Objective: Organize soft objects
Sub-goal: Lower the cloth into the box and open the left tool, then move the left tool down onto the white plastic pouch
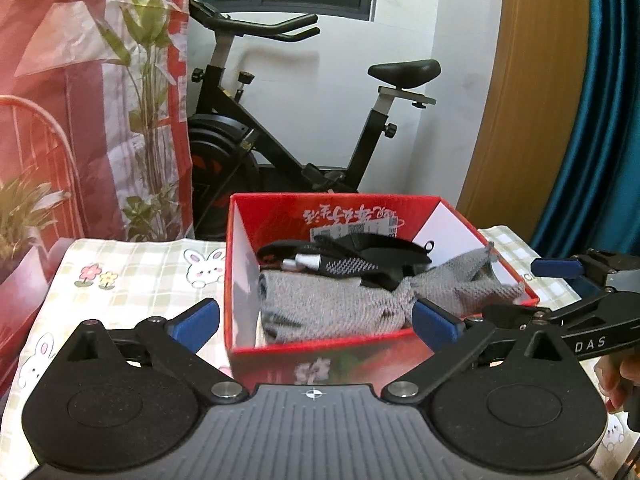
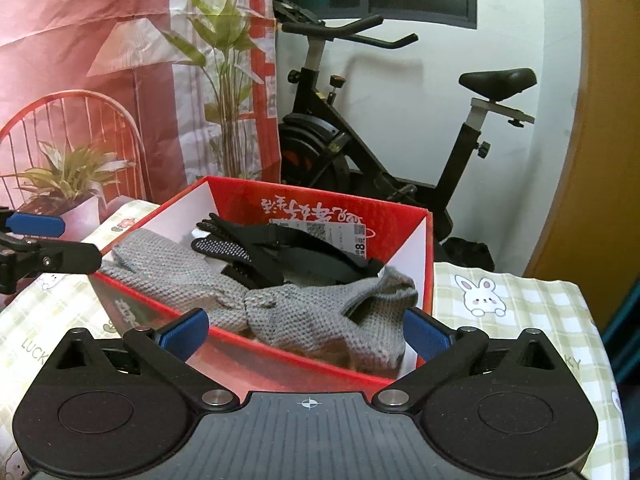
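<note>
Both tools, the left tool (image 1: 316,320) and right tool (image 2: 304,332), stand with jaws wide apart, gripping nothing. A grey knitted cloth (image 1: 340,304) lies in the red box (image 1: 320,356) with black gloves (image 2: 236,246) behind it. This box sits near the worktop's (image 1: 120,280) far edge.

Grey knitwear (image 1: 336,304) in red box (image 1: 320,350)

Crumpled grey knit cloth (image 1: 340,304) and black gloves (image 1: 352,258) inside open red box (image 1: 320,348).
</note>
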A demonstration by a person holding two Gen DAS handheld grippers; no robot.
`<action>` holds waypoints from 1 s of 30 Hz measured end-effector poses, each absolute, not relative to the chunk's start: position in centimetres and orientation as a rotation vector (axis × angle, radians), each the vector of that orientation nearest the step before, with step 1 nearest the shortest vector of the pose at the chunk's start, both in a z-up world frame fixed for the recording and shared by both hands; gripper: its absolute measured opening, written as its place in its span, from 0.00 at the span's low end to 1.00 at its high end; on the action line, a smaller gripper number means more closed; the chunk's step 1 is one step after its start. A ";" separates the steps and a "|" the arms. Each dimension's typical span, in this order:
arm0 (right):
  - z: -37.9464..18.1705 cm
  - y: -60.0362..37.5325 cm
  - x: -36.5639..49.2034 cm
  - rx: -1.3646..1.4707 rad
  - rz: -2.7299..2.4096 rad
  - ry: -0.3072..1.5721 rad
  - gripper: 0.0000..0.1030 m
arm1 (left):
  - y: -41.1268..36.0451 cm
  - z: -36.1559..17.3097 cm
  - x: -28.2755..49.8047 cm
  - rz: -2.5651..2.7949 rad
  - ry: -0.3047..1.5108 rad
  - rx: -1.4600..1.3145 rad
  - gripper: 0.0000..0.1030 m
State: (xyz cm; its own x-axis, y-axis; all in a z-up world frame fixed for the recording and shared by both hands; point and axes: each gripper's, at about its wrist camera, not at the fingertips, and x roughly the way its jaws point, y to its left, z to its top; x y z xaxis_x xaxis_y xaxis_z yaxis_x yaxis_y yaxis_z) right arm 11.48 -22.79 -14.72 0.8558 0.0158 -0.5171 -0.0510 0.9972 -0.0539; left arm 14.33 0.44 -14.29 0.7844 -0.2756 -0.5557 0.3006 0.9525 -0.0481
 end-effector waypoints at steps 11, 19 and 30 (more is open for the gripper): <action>-16.1 -21.3 8.0 -0.069 0.042 0.527 1.00 | 1.9 -15.8 10.9 -0.283 0.603 0.031 1.00; -17.5 -20.4 6.5 -0.062 0.054 0.541 1.00 | 2.7 -17.9 9.2 -0.267 0.642 0.022 1.00; -20.7 -20.0 5.9 -0.055 0.056 0.603 1.00 | 3.5 -20.7 8.6 -0.256 0.719 -0.002 1.00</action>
